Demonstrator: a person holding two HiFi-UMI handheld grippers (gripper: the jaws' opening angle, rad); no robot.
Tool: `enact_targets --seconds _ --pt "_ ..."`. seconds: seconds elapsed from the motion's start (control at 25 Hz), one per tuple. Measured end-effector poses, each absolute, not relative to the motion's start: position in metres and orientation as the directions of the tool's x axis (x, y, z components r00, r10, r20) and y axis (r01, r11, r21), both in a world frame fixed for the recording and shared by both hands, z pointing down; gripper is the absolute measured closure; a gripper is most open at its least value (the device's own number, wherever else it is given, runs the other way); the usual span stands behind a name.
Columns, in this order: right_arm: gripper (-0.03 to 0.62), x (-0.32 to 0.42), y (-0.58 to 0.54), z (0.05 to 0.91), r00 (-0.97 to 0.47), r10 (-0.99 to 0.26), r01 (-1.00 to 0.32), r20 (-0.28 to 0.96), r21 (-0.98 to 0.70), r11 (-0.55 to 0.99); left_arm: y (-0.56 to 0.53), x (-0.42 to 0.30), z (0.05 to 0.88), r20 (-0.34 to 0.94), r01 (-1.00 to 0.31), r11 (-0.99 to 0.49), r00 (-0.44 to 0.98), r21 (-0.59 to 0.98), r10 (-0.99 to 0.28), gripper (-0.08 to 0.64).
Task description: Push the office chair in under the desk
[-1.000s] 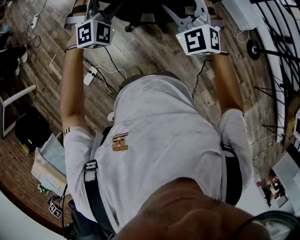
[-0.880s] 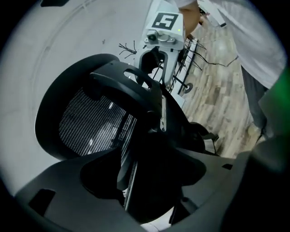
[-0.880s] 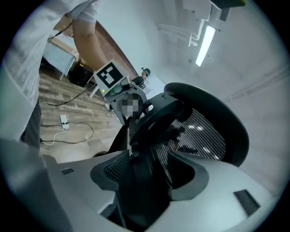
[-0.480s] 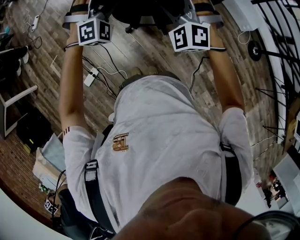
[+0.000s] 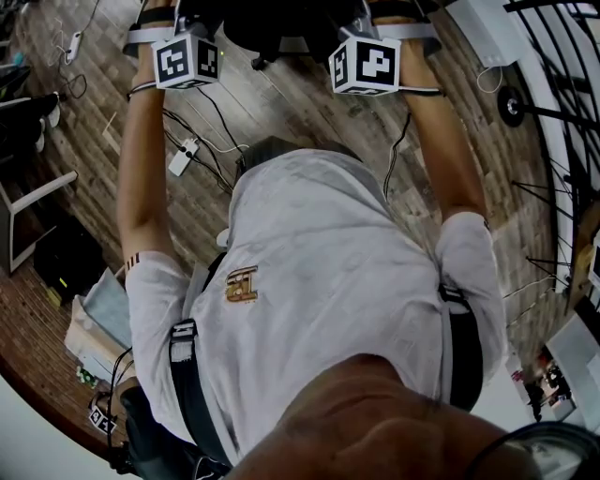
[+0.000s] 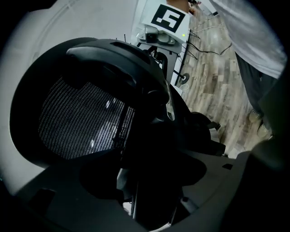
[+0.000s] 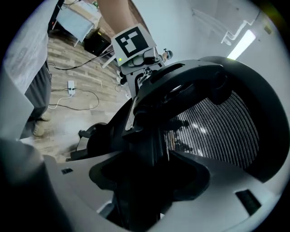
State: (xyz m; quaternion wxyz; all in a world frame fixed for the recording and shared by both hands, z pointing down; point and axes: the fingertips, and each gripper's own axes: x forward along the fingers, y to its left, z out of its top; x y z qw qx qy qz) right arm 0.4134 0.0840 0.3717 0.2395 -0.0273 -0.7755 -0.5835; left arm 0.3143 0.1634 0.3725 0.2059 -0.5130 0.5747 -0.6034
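Note:
The black office chair [image 5: 281, 21] stands at the top edge of the head view, just beyond both outstretched arms. Its mesh backrest [image 6: 81, 122] fills the left gripper view and shows again as mesh [image 7: 217, 131] in the right gripper view. My left gripper [image 6: 154, 195] is closed around the dark upright frame of the chair's back. My right gripper [image 7: 145, 195] has the same frame between its jaws, and they are opening. I cannot see its pads. Both marker cubes [image 5: 187, 61] [image 5: 366, 64] sit close together at the chair. No desk is visible.
A white power strip [image 5: 181, 153] and loose cables lie on the wooden floor under my arms. Bags and papers [image 5: 94, 328] are piled at the left. A black wire rack [image 5: 562, 141] stands at the right. The person's body fills the middle of the head view.
The right gripper's cube has slid left and turned, now nearer the left one. The left gripper has hardly moved.

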Motion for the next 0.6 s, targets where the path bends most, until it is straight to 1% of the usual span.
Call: enact_targets --seconds 0.28,0.6 --pt "0.333 0.398 0.075 0.375 -0.906 -0.222 0.299 0.361 0.915 0.269 0.155 0.302 0.375 0.382 -0.344 -0.251 -0.396 -0.905 -0.835 0.236" --pt "0.333 0.347 0.054 0.377 -0.908 -0.231 0.283 0.349 0.919 0.274 0.131 0.248 0.377 0.378 -0.349 -0.240 -0.410 -0.906 -0.830 0.236"
